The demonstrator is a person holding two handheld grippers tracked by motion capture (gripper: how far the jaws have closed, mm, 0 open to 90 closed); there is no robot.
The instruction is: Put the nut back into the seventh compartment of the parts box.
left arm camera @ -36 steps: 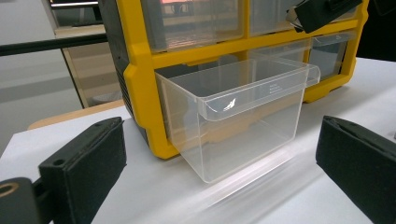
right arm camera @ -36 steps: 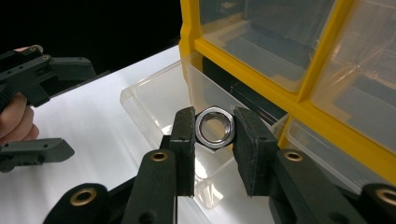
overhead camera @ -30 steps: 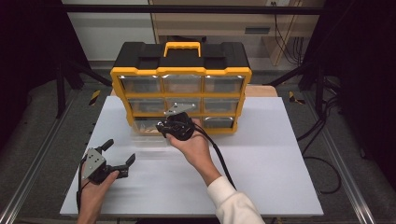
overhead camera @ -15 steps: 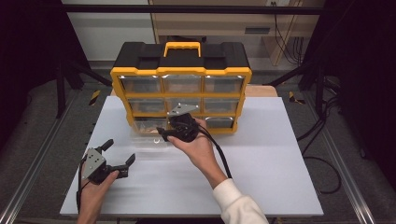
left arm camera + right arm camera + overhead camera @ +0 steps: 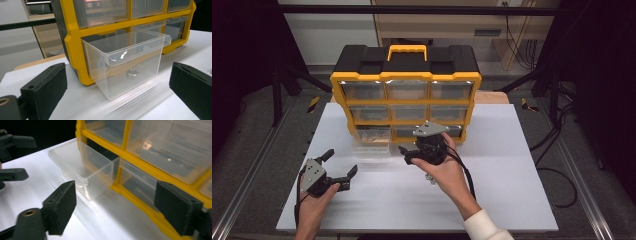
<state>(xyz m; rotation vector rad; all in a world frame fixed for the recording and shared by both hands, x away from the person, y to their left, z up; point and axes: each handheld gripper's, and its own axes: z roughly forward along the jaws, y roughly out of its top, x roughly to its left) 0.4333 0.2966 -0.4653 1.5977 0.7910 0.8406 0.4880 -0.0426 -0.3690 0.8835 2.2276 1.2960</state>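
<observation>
you are backing the right gripper (image 5: pixel 408 154), its jaws just opening and empty, off the open drawer (image 5: pixel 125 62) at centre frame; left gripper (image 5: pixel 340 169) released. clear its lip.

No legible text; only faint, unreadable embossed lettering on the clear drawer (image 5: pixel 130 60) front.

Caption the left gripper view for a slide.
Open left gripper faces a pulled-out clear drawer holding one nut.
</observation>
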